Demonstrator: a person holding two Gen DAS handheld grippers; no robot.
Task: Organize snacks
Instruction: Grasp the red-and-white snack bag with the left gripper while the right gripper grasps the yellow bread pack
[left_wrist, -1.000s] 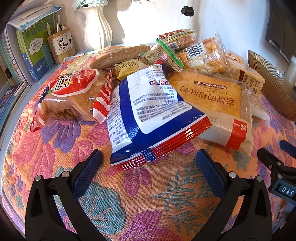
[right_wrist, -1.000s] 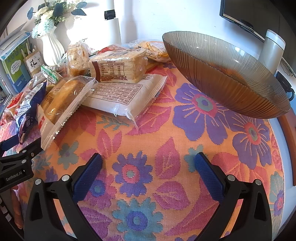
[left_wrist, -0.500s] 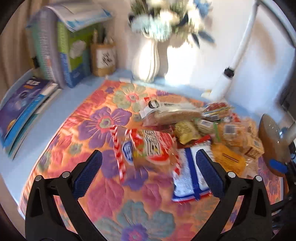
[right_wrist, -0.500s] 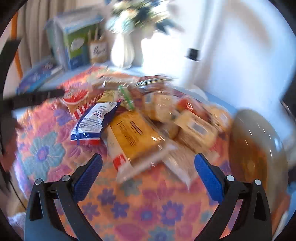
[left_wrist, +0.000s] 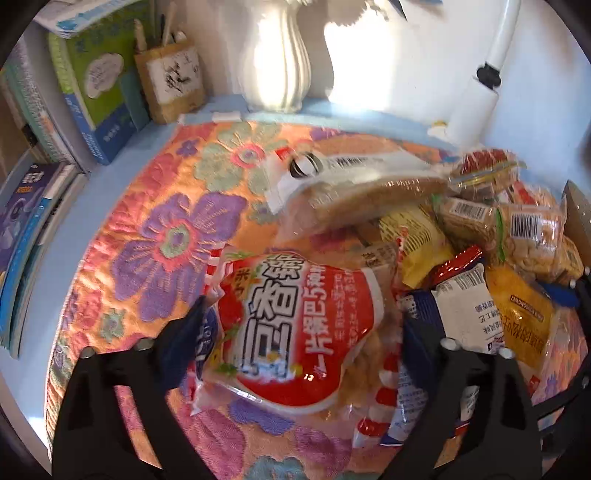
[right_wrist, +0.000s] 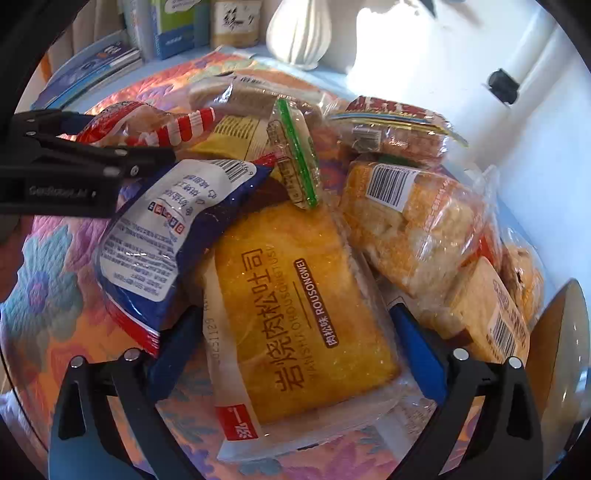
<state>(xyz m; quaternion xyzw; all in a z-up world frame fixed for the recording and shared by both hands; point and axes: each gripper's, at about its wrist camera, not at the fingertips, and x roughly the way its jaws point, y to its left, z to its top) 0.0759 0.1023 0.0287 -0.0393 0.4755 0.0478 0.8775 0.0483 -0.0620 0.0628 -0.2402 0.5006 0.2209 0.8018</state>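
Observation:
A heap of snack packets lies on the flowered cloth (left_wrist: 155, 236). My left gripper (left_wrist: 303, 314) points down over a red-and-white bag of crisps (left_wrist: 295, 325); the bag lies between its jaws, which are closing, and the blue pads stand at its two sides. My right gripper (right_wrist: 295, 312) straddles a yellow bread packet (right_wrist: 303, 295) in the same way, its jaws closing with the pads at the packet's long edges. A blue-and-white bag (right_wrist: 166, 236) leans on the yellow packet. In the right wrist view the left gripper (right_wrist: 74, 162) shows at the left edge.
More wrapped cakes and biscuits (right_wrist: 417, 221) are piled behind. A brown ribbed glass bowl (right_wrist: 561, 332) stands at the right. A white vase (left_wrist: 280, 62), a pen holder (left_wrist: 173, 81) and stacked books (left_wrist: 92, 85) line the back and left edges.
Both grippers have swung over the snack pile and come down. The red-and-white bag now lies between the left jaws and the yellow packet between the right jaws, and both pairs stand narrower.

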